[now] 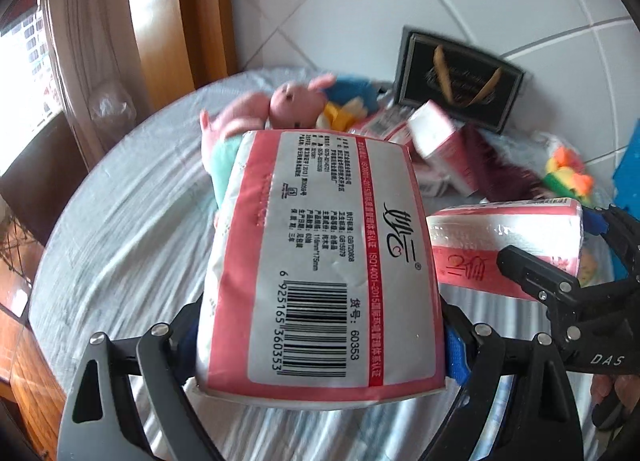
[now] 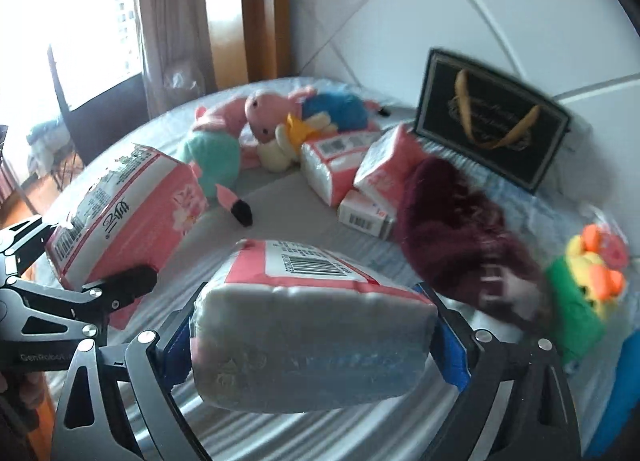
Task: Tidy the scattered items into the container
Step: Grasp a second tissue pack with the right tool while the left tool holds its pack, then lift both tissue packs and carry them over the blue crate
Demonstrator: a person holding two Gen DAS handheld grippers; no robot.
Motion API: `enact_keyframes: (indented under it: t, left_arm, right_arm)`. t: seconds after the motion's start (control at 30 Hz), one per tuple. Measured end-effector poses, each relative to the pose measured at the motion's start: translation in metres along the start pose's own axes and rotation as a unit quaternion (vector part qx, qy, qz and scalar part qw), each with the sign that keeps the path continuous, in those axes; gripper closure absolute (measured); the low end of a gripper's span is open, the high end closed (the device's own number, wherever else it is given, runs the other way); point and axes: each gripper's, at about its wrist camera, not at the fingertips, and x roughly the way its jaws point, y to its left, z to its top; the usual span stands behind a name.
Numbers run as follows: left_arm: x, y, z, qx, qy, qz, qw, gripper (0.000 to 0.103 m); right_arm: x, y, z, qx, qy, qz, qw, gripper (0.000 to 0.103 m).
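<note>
**Both grippers hold tissue packs above the bed**

The left gripper (image 1: 320,345) grasps a pink-and-white tissue pack (image 1: 320,261) across its width, both blue-padded fingers (image 1: 456,357) pressed on its sides, barcode face up. The right gripper (image 2: 312,341) clamps a second tissue pack (image 2: 312,329) the same way, pads against its two ends, its barcode label turned away from the camera. Both packs are lifted clear of the pale sheet (image 1: 120,241) that covers the bed, side by side and near each other; each wrist view shows the other gripper with its pack at the edge of the picture.

At the far edge of the bed, against the tiled wall (image 2: 480,21), a black paper bag (image 2: 492,121) with gold rope handles stands upright. In front of it lie more tissue packs (image 2: 336,165) in a loose heap, with a dark maroon furry item (image 2: 460,237) just beside them. To the left of the heap lie a pink plush toy (image 2: 264,117) in a mint-green outfit and a blue plush toy (image 2: 340,109), touching each other. Near the right edge sits a green, yellow and orange plush toy (image 2: 588,285).
</note>
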Motion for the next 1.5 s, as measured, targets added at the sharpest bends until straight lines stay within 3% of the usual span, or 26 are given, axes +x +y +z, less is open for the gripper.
enact_keyframes:
  t: [0.43,0.83,1.1,1.33,1.5]
  left_arm:
    - [-0.121,-0.010,0.008,0.046,-0.068,-0.062,0.9947,0.012]
    - [-0.210,-0.061,0.003,0.113,-0.125,-0.161,0.9726,0.012]
    - [-0.250,-0.157,0.002,0.164,-0.149,-0.227,0.9484,0.012]
    - [-0.276,-0.281,-0.010,0.190,-0.158,-0.272,0.9301,0.012]
    - [-0.298,-0.378,-0.017,0.212,-0.121,-0.304,0.9207,0.012]
  right_arm:
    - [-0.157,0.028,0.015,0.029,-0.084,-0.077,0.993,0.007]
    - [-0.297,0.039,-0.009,0.067,-0.129,-0.194,0.970,0.007]
    - [-0.386,-0.008,-0.047,0.101,-0.158,-0.272,0.944,0.007]
    - [-0.453,-0.087,-0.097,0.127,-0.159,-0.323,0.924,0.007]
    - [-0.499,-0.156,-0.135,0.137,-0.146,-0.350,0.915,0.007]
